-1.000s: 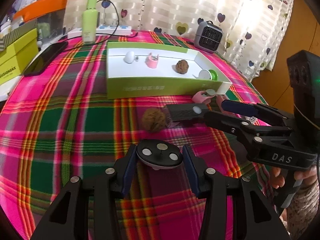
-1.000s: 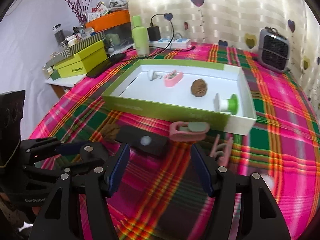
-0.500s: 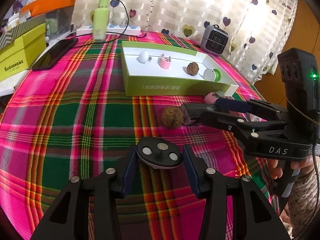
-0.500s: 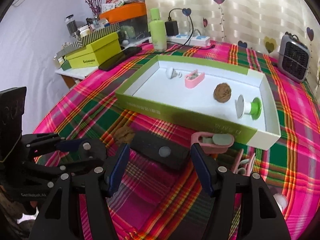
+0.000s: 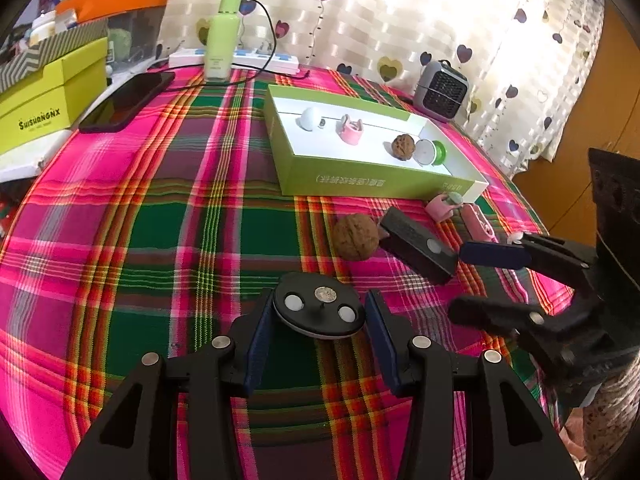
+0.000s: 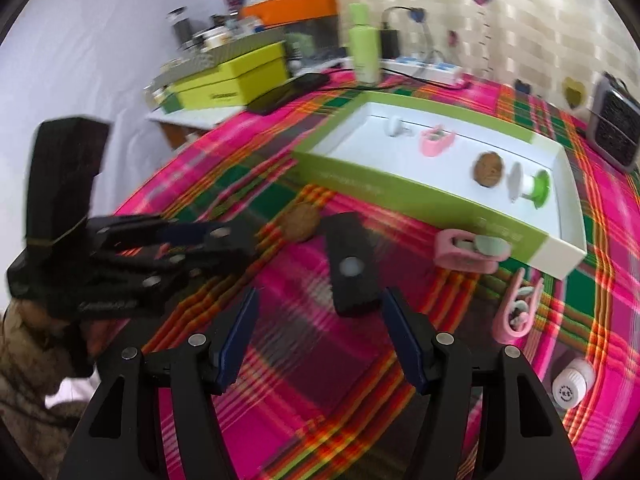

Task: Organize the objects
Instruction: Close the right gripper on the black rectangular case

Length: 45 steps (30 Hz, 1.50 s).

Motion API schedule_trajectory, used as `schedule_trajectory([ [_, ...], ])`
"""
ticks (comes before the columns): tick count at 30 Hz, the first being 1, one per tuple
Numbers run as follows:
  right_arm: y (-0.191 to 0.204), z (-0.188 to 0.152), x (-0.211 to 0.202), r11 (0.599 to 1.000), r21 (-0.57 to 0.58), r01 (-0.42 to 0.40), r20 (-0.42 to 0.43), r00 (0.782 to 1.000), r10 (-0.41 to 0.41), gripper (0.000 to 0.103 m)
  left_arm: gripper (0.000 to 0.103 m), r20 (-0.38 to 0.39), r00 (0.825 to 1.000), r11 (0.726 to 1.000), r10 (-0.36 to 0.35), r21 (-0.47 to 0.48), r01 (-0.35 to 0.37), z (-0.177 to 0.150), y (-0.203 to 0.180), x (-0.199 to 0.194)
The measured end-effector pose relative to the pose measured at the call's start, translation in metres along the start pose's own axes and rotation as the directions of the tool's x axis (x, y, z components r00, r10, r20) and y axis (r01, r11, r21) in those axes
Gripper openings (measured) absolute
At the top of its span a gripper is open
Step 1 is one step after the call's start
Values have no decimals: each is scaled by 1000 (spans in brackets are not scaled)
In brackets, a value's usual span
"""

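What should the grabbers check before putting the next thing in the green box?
1. Left gripper holding the black disc: ok, pads sit against both sides.
2. Right gripper open and empty: ok.
3. Black block ahead of right gripper: ok.
4. Room in the box: ok, white floor shows between items.
5. Walnut clear of the block: cannot tell, they look nearly touching.

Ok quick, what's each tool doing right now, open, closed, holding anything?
Left tool: closed on the round black disc with silver studs.
Right tool: open, holding nothing, just short of the black rectangular block.
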State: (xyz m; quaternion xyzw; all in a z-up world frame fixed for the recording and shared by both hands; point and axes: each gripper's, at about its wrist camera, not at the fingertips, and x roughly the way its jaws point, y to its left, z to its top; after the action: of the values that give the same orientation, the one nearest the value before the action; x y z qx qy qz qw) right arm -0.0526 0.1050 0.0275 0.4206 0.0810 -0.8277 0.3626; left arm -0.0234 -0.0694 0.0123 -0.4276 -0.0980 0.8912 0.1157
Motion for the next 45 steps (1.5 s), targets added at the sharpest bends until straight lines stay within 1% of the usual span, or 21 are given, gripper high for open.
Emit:
schedule_trajectory([
  [1, 1, 1, -2, 1000, -13, 17, 9, 1000, -17, 64, 45, 0, 1000, 1000, 0, 0, 0, 0, 0, 0],
  [3, -3, 4, -1, 998, -1, 56, 17, 998, -55, 64, 45, 0, 1000, 1000, -1, -2, 1, 0, 0, 0],
  [6, -11, 6, 4, 997, 38, 72, 13, 997, -73, 64, 45, 0, 1000, 1000, -3, -1, 3, 0, 0, 0],
  [8, -13, 7, 7, 996, 45, 76, 10, 997, -76, 64, 45, 2, 1000, 1000, -6, -2, 6, 0, 0, -1],
  [13, -15, 9, 20, 989, 47, 139, -17, 990, -138, 64, 45, 2, 1000, 1000, -4, -1, 4, 0, 0, -1],
  [20, -17, 13, 25, 989, 57, 136, -17, 991, -135, 64, 45, 2, 1000, 1000, -4, 0, 4, 0, 1, 0],
  [29, -10, 16, 38, 986, 15, 168, -39, 985, -167, 64, 45, 4, 1000, 1000, -4, 1, 4, 0, 1, 0],
  [32, -7, 16, 39, 985, -6, 174, -35, 984, -174, 64, 45, 4, 1000, 1000, -4, 0, 4, 0, 1, 0],
  [33, -7, 16, 39, 985, -6, 171, -32, 985, -171, 62, 45, 4, 1000, 1000, -4, 0, 4, 0, 1, 0],
  [35, -8, 16, 38, 985, -3, 174, -25, 984, -174, 47, 45, 4, 1000, 1000, -4, -1, 4, 0, 1, 0],
  [37, -9, 18, 38, 985, 1, 172, -23, 985, -172, 40, 45, 5, 1000, 1000, -3, 0, 3, 0, 1, 0],
  [45, -7, 16, 38, 988, 1, 157, -14, 987, -157, 30, 45, 5, 1000, 1000, -1, 2, 1, 0, 1, 1],
])
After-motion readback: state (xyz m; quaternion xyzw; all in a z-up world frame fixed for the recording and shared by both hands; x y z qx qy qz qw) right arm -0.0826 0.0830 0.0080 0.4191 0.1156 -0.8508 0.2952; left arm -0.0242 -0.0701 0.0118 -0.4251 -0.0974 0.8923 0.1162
